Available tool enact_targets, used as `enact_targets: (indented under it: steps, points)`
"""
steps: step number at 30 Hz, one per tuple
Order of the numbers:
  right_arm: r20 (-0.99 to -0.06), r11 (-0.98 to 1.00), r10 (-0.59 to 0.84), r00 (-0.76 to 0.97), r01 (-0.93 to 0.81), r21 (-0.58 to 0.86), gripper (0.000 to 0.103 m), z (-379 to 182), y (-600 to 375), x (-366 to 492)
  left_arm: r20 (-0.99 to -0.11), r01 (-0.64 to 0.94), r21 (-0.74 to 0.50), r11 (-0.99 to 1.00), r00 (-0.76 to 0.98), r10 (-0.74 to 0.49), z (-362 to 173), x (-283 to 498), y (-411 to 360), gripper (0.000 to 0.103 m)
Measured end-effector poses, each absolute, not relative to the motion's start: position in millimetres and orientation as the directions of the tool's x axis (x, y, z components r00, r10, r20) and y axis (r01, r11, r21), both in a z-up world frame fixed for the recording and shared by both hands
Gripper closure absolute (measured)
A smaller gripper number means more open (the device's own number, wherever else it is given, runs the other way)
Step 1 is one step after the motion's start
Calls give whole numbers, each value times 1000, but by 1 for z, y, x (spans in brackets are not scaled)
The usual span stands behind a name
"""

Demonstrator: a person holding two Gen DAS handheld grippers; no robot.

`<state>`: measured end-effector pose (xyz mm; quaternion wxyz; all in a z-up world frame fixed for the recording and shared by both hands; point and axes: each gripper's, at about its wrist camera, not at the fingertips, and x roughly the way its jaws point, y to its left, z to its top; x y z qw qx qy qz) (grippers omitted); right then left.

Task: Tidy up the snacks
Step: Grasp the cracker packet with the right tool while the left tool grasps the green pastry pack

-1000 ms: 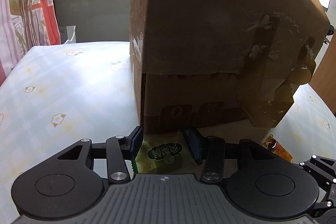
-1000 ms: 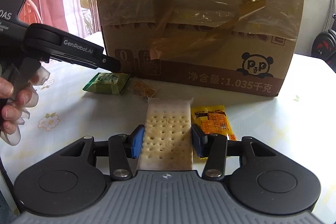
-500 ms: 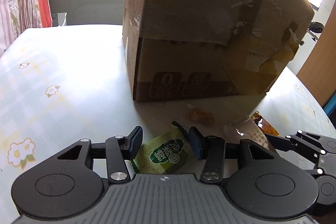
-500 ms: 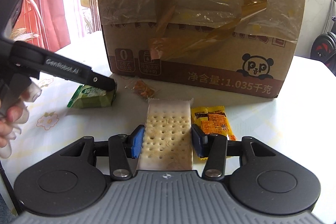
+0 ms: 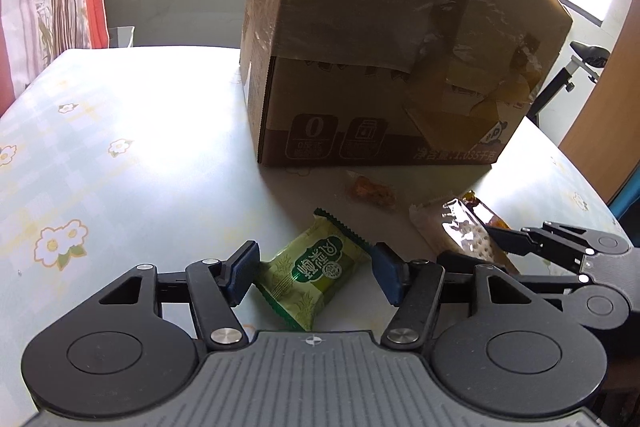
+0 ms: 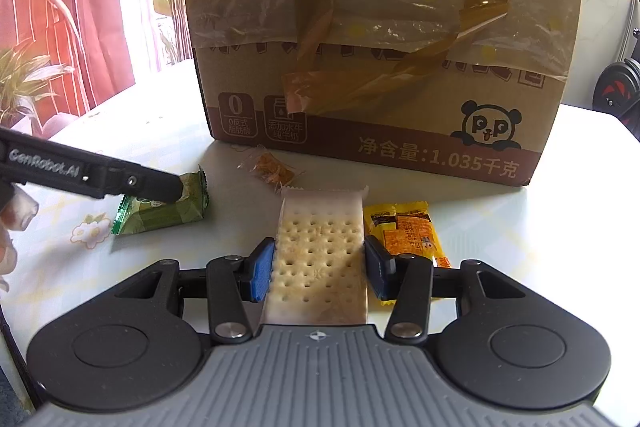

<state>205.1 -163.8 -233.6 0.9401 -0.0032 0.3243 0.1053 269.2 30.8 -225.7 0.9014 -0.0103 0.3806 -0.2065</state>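
Lying between the left gripper's [image 5: 312, 273] just-opened jaws, green snack packet [image 5: 316, 271].

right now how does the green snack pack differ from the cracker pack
The green snack pack has an opaque printed wrapper; the cracker pack is clear, showing a pale dotted cracker. The green pack lies loose between the left gripper, whose jaws have just been opening; the cracker pack is pinched in the right gripper. Both rest on the table before the cardboard box.

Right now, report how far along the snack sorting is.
Done: nothing visibly sorted. In hand: the right gripper clamps the cracker pack; the left gripper, jaws just opening, straddles the green packet. Left: the yellow packet and clear-wrapped snack, loose beside the cardboard box.
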Motion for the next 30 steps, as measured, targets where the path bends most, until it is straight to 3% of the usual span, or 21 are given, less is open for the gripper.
enact_targets:
  steps: [4, 9, 21, 23, 25, 30]
  points:
    - [-610, 978, 196, 767, -200, 63, 54, -234, -164, 205, -698, 430, -105, 897, 611, -375, -227, 258, 18, 38]
    - [-610, 978, 196, 767, -200, 63, 54, -234, -164, 205, -698, 501, -150, 852, 557, -450, -222, 259, 14, 38]
    - [-611, 977, 198, 767, -202, 63, 54, -234, -164, 205, -713, 500, -50, 864, 588, -382, -233, 272, -6, 44]
    - [-611, 978, 195, 767, -202, 58, 54, -234, -163, 205, -704, 468, 16, 884, 633, -322, -237, 266, -9, 51]
    - [-611, 978, 194, 767, -202, 56, 54, -234, -163, 205, -696, 371, 5, 928, 668, -264, -237, 263, -4, 61]
    - [-611, 978, 194, 767, -203, 55, 54, -234, -163, 205, -684, 246, -66, 967, 695, -223, -237, 253, 3, 61]
